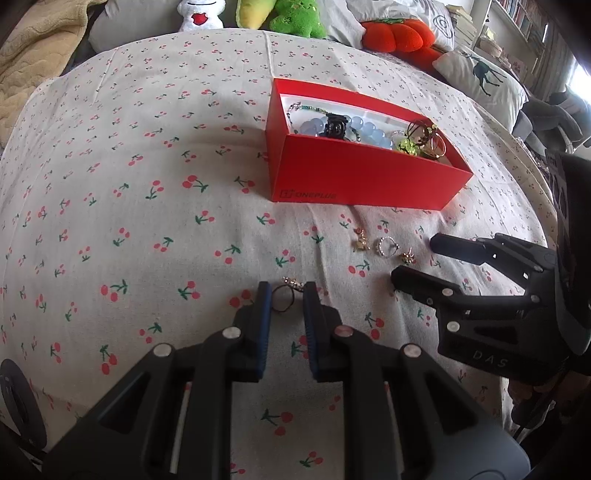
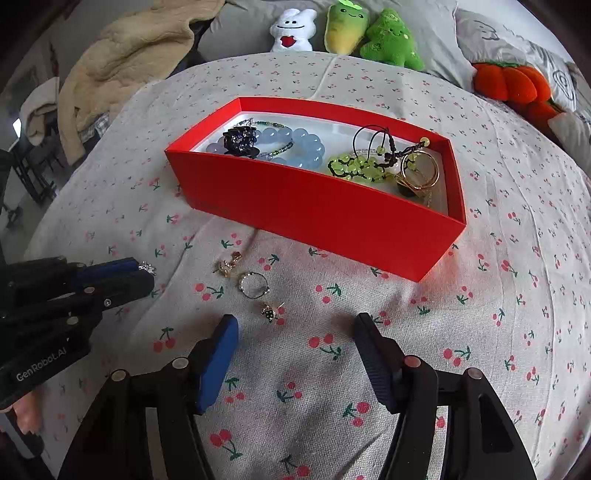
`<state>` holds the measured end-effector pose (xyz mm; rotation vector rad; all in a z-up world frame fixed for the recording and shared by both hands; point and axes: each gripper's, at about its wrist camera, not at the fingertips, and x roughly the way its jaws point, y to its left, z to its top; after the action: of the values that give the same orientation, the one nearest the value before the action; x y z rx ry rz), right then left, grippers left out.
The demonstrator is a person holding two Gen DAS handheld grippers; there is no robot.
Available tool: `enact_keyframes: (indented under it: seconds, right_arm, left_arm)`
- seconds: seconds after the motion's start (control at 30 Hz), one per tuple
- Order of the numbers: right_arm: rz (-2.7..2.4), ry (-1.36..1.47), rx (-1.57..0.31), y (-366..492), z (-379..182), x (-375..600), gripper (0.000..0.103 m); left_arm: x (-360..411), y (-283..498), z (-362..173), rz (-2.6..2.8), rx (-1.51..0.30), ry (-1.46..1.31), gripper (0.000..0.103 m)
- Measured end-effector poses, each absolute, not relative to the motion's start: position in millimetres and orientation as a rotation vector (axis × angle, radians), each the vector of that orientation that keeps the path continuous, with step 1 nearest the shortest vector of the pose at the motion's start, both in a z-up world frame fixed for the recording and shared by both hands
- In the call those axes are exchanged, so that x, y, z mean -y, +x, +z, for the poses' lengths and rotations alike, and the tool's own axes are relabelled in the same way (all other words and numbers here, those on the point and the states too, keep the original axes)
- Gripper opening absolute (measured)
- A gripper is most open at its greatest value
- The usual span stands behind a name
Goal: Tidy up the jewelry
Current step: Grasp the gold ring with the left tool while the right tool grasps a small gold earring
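A red box (image 1: 354,177) (image 2: 332,210) on the cherry-print cloth holds blue beads (image 2: 295,147), a green bead bracelet (image 2: 351,166) and gold rings (image 2: 417,173). On the cloth before it lie a gold earring (image 1: 360,240) (image 2: 227,266), a silver ring (image 1: 386,246) (image 2: 254,285) and a small stud (image 1: 407,257) (image 2: 271,312). My left gripper (image 1: 287,299) (image 2: 147,275) has its jaws narrowly apart around a thin ring with stones (image 1: 290,295) on the cloth. My right gripper (image 2: 295,332) (image 1: 413,258) is open and empty, just short of the stud.
Plush toys (image 2: 347,29) and an orange cushion (image 2: 509,85) sit beyond the cloth's far edge. A beige blanket (image 2: 125,62) lies at the back left. A pillow with a deer print (image 1: 484,74) is at the far right.
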<state>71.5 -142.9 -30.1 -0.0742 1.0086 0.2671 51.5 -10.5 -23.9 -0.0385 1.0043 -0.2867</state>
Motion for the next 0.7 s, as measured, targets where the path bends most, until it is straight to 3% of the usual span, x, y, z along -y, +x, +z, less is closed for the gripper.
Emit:
enact_keyframes:
  seconds: [0.27,0.37,0.7]
  right_arm:
    - [0.287,-0.107,-0.996,72.2,-28.2,137.1,0.023]
    - [0.289,-0.11,-0.997,71.9,-27.6,136.3,0.015]
    - [0.295,-0.098,-0.996,71.0,-25.4,138.4,0.008]
  left_arm:
    - [8.5,50.0,-24.0,-0.285,-1.011,-0.052,0.019]
    - [8.1,50.0,-23.8,-0.284,-1.013,-0.055,0.019]
    - [4.6,52.4,-22.2,-0.286,-1.023,-0.087,0.019]
